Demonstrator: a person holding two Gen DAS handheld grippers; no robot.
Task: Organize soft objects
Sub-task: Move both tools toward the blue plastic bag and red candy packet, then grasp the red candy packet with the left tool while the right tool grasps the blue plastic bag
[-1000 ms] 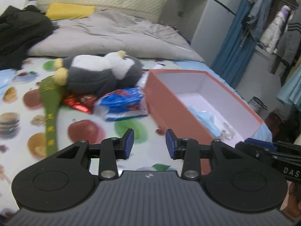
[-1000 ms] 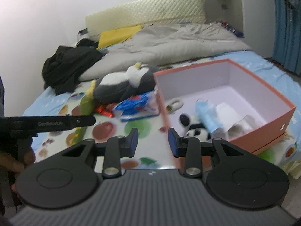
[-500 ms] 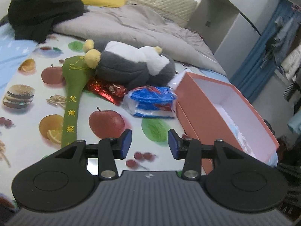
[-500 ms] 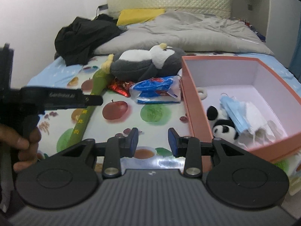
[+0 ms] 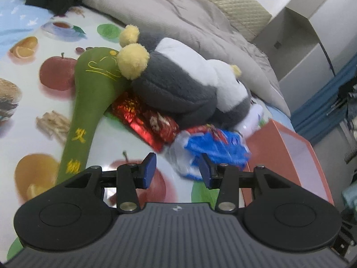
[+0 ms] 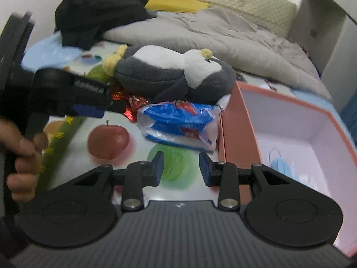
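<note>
We see plush penguin (image 5: pixel 178 89) lying on bed (image 5: pixel 29 116), over red foil packet (image 5: pixel 145 120), beside green plush stick (image 5: pixel 89 102). Blue snack bag (image 5: pixel 214 149) just beside orange box (image 6: pixel 241 131). Left hand-held gripper (image 5: pixel 176 170) partly open, jaws just widened, empty. Right hand-held gripper (image 6: pixel 181 167) partly open, empty.

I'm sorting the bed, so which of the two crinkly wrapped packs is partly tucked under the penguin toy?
The red foil pack: the penguin toy lies on its far end. The blue and white pack lies clear in front.
</note>
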